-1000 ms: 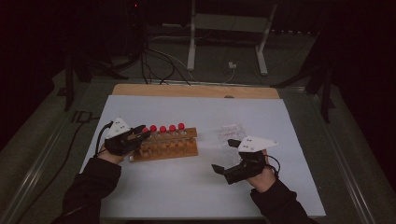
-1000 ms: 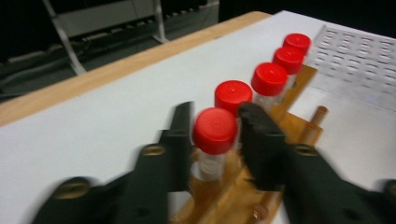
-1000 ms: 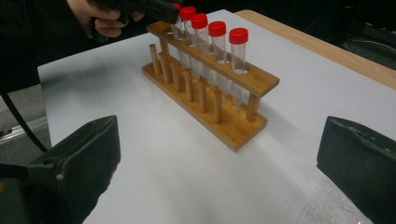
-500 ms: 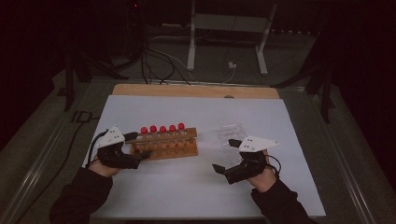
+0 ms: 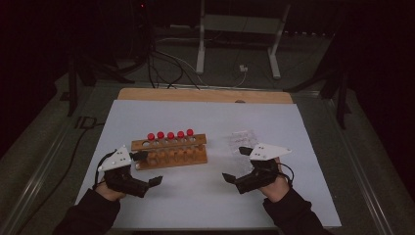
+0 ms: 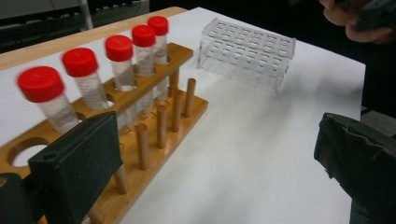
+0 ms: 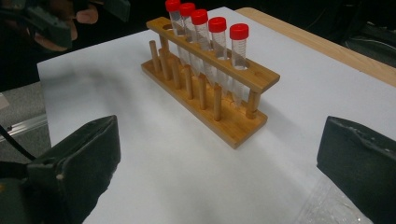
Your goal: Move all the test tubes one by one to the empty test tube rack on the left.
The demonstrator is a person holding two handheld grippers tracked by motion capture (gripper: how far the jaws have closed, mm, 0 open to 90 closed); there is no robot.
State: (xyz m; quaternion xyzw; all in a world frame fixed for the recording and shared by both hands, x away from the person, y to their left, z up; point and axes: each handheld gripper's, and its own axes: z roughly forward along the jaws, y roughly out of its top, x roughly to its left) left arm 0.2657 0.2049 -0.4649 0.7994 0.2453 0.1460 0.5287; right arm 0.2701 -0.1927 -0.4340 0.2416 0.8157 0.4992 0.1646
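A wooden rack stands mid-table with several red-capped tubes upright in it and its left-end hole empty. My left gripper sits just in front of the rack's left end; its jaws have just been opening and stand wide with nothing between them. In the left gripper view the rack lies beside the left jaw. My right gripper rests open to the right of the rack, aimed at it, holding nothing. The rack and tubes stand well ahead of its jaws.
A clear plastic rack lies just behind the right gripper, also seen as the clear plastic rack. The white sheet covers a wooden table whose far edge shows. Cables and a metal stand sit beyond the table.
The left gripper has pulled back from the rack's left end toward the person and its jaws have opened wide. The right gripper has stayed put.
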